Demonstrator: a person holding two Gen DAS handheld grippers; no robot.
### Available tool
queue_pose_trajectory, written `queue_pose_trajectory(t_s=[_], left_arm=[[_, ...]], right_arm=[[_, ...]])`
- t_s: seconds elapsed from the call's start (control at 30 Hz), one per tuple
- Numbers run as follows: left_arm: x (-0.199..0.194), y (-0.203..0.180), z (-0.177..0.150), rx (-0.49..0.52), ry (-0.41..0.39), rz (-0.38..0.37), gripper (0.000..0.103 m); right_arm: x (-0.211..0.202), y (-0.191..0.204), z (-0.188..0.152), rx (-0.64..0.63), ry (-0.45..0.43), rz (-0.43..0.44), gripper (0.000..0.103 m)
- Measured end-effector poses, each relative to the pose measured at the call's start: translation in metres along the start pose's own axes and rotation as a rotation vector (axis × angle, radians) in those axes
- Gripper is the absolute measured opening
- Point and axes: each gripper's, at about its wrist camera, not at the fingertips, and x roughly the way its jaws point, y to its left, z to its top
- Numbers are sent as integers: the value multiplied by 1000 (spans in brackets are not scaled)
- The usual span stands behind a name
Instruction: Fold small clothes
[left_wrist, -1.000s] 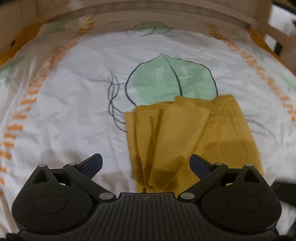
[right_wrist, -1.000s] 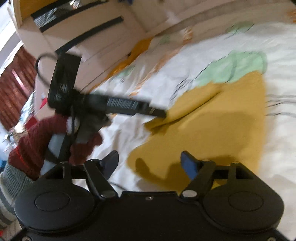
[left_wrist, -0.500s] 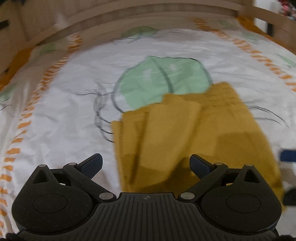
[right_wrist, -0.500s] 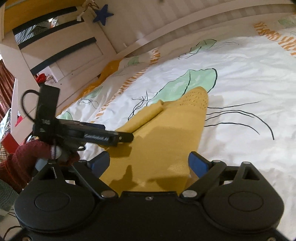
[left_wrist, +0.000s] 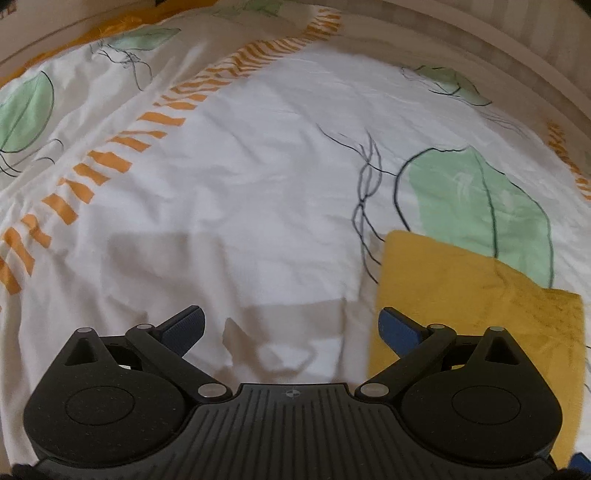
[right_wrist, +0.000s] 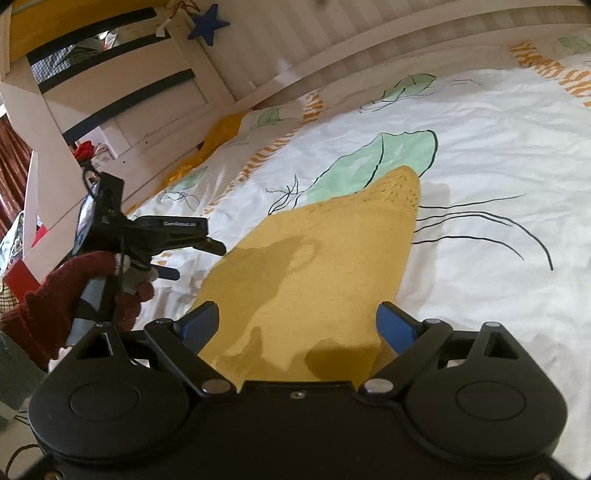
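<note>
The yellow garment (left_wrist: 476, 317) runs under the right gripper (right_wrist: 297, 325) (near edge hidden); both tongs gape, holding nothing. The left gripper (left_wrist: 291, 326) has swung left of it.

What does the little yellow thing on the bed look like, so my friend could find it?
Look at the big white bedsheet with orange dashes and drawn leaves. Beside the largest green leaf lies the yellow garment, folded flat. It is the only plain mustard cloth lying on the white sheet.
</note>
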Motion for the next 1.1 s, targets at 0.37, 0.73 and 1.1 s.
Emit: queue_pose_trajectory(t_s=[0.37,0.73,1.1], left_arm=[[-20,-25,-24,151,39,-166,102],[-18,-27,-53,131,188,-289,102],[-7,-33,-67,123,284,-360,101]], right_arm=[[-6,-13,5,50,-22,-35,103],[-12,-41,9,220,-28,-49,103],[7,-58,24,285,19,-30,103]])
